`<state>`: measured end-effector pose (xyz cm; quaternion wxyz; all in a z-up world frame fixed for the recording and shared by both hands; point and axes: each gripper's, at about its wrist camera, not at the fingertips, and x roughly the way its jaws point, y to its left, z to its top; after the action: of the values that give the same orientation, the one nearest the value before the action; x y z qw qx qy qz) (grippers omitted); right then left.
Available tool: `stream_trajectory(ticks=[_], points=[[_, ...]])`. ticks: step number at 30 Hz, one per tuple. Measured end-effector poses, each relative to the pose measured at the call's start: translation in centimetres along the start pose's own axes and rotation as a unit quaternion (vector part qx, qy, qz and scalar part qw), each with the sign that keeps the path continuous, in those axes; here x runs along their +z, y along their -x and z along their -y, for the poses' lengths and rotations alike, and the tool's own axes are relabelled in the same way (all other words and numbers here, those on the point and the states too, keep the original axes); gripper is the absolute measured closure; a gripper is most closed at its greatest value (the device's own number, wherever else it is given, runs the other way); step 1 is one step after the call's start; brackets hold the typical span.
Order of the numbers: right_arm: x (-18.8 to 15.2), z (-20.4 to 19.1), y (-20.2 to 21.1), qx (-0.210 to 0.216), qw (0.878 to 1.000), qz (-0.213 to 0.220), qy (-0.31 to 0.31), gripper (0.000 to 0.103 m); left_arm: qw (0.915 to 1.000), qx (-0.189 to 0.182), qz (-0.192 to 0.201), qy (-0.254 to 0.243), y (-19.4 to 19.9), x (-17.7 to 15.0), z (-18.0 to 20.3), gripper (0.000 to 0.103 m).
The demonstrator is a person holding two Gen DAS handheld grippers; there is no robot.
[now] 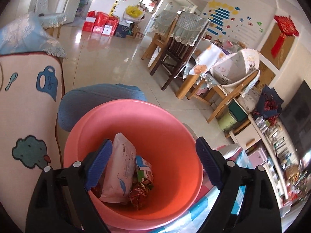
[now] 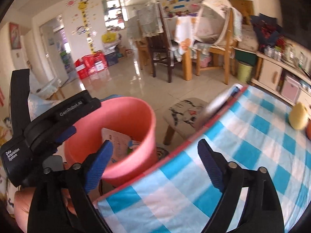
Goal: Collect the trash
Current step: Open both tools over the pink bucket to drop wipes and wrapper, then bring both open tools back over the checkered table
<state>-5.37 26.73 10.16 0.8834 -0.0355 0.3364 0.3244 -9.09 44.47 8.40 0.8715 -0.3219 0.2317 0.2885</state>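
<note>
A pink bucket [image 1: 167,136] stands just off the table's edge and holds a white pouch [image 1: 120,172], a blue-and-white carton [image 1: 143,165] and red wrappers [image 1: 139,194]. My left gripper [image 1: 155,163] hovers over the bucket's mouth, open and holding nothing. In the right wrist view the same bucket [image 2: 124,116] is at the left, and the left gripper's black housing [image 2: 48,120] sits over its near rim. My right gripper [image 2: 155,163] is open and holds nothing, straddling the edge of the checked table [image 2: 243,145]. A blurred white-and-blue item [image 2: 223,99] lies at the table's far edge.
A yellow fruit [image 2: 298,116] and an orange one lie at the table's right side. A small stool [image 2: 186,112] stands beyond the bucket. A person's blue-clad knee [image 1: 101,99] is behind the bucket, with a cartoon-print cushion [image 1: 29,106] at the left. Chairs and a dining table [image 1: 194,58] stand farther off.
</note>
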Motion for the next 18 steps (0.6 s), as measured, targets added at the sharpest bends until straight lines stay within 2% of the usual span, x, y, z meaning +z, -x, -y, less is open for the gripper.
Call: stream_trajectory(ticks=[3, 6, 14, 18], points=[[-1.0, 2.0, 1.9, -0.016, 0.999, -0.004, -0.03, 0.013, 0.9995, -0.016, 0.002, -0.028, 0.4, -0.6, 1.5, 0.008], [-2.2, 4.1, 4.0, -0.044, 0.998, -0.006, -0.043, 0.013, 0.9966, -0.026, 0.012, -0.077, 1.1, -1.5, 3.4, 0.004], [-5.8, 7.8, 9.6, -0.1, 0.993, 0.004, -0.066, 0.013, 0.9862, -0.072, 0.01, -0.149, 2.4, -3.7, 6.9, 0.004], [-7.5, 9.1, 12.2, -0.137, 0.988, 0.013, -0.074, 0.013, 0.9772, -0.112, -0.002, -0.181, 3.5, -5.5, 8.8, 0.004]])
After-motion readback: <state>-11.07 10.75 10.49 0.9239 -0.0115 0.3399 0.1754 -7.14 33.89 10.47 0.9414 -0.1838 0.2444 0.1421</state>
